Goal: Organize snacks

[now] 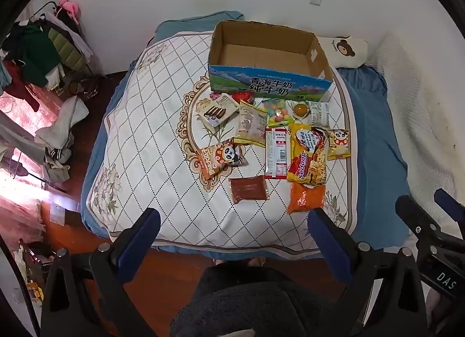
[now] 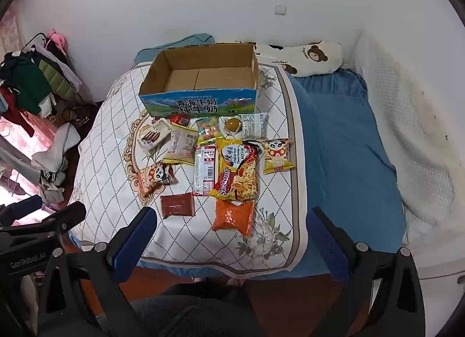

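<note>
The snacks lie flat and spread out on the quilted bed cover (image 1: pixel 162 139), just in front of the open cardboard milk box (image 1: pixel 270 87), presumably their destination: a glossy Sedaap noodle packet (image 1: pixel 308 157), crinkly panda-print bags (image 1: pixel 221 158), a biscuit pack (image 1: pixel 216 110), an orange pouch (image 1: pixel 305 197). The left gripper (image 1: pixel 232 238) and right gripper (image 2: pixel 232 235) hover above the near edge, jaws spread wide and empty.

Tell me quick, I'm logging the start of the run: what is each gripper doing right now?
Left gripper: open, holding nothing, above the bed's near edge.
Right gripper: open, holding nothing, above the same edge.
</note>
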A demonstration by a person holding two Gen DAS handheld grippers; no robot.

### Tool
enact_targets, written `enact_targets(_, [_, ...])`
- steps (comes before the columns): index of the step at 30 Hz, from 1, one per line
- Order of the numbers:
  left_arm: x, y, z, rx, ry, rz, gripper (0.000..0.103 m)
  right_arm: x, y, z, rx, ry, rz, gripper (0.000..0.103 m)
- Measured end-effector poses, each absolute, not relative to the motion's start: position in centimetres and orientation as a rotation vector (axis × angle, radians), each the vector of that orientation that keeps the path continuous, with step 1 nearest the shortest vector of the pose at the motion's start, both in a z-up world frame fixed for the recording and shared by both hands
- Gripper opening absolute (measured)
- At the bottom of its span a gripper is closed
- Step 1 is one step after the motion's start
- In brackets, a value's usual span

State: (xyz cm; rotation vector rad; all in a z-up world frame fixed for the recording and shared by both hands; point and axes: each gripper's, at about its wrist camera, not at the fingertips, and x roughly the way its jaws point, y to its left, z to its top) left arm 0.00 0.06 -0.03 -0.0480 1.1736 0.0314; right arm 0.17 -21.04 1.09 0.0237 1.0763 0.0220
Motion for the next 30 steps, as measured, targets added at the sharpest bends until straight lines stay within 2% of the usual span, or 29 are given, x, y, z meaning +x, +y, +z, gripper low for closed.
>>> enact_targets(30, [1.0, 1.0, -0.4, -0.054, 1.191, 0.018, 0.103, 1.2, -20.4, 1.1, 0.035, 1.091, 0.003, 0.103])
